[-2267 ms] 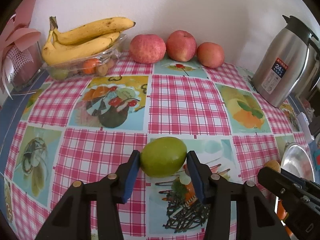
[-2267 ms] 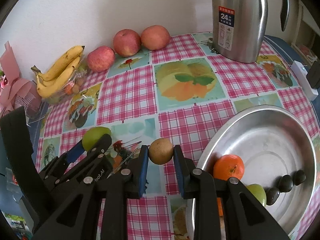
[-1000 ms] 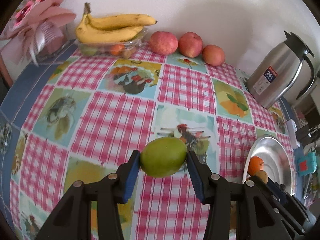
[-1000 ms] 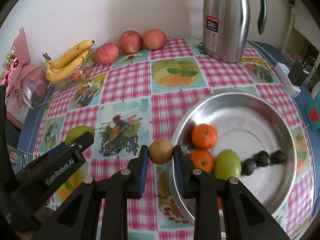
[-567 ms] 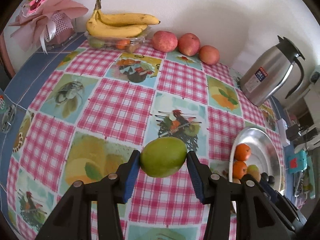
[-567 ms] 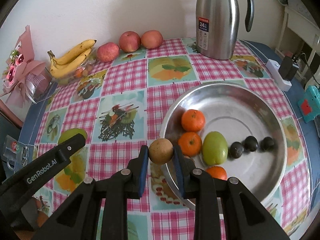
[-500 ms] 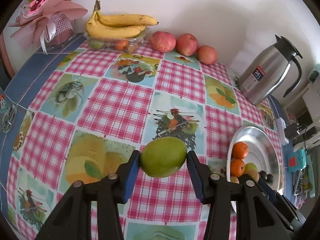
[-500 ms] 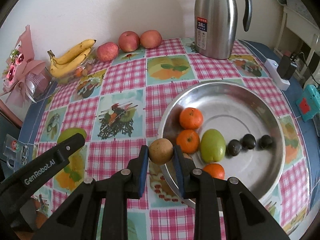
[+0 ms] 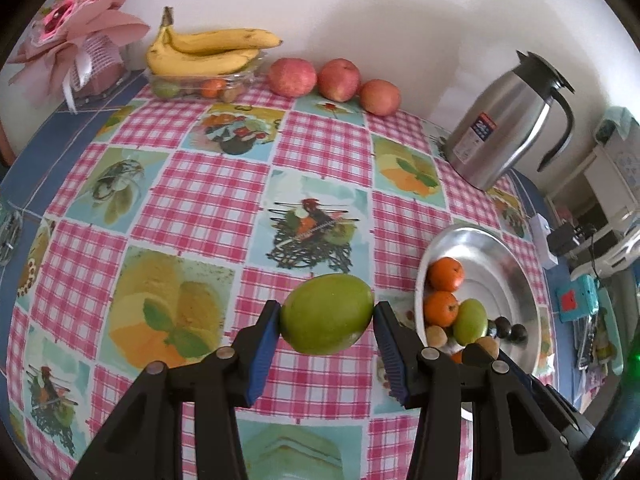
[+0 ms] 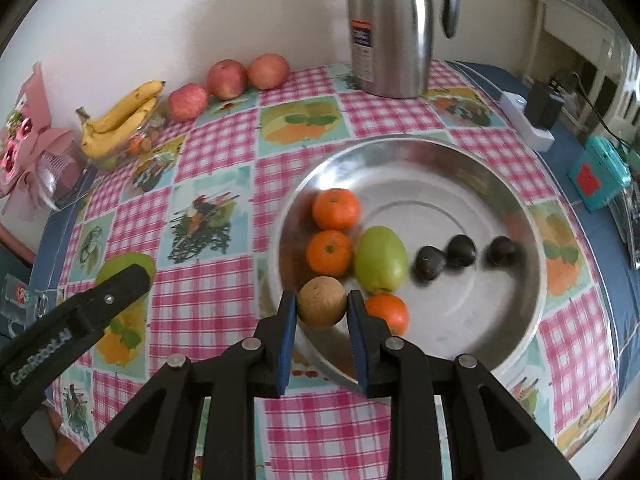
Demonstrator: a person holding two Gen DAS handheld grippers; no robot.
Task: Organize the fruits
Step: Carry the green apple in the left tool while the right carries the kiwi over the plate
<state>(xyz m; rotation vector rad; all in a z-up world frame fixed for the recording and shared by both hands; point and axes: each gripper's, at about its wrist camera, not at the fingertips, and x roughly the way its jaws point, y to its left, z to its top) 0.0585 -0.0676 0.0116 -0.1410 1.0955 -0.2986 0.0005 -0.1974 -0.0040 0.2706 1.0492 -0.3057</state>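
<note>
Two fruits ride clamped above the desk [image 9: 200, 208]: left gripper [image 9: 327, 322] jaws grasp a green mango [image 9: 327, 314], right gripper [image 10: 322, 307] jaws a brown fruit [image 10: 322, 307] over the steel bowl [image 10: 460, 160], likely for release there

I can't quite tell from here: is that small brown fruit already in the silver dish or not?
Not yet. The brown fruit is clamped in the right gripper, over the silver dish's near rim.
</note>
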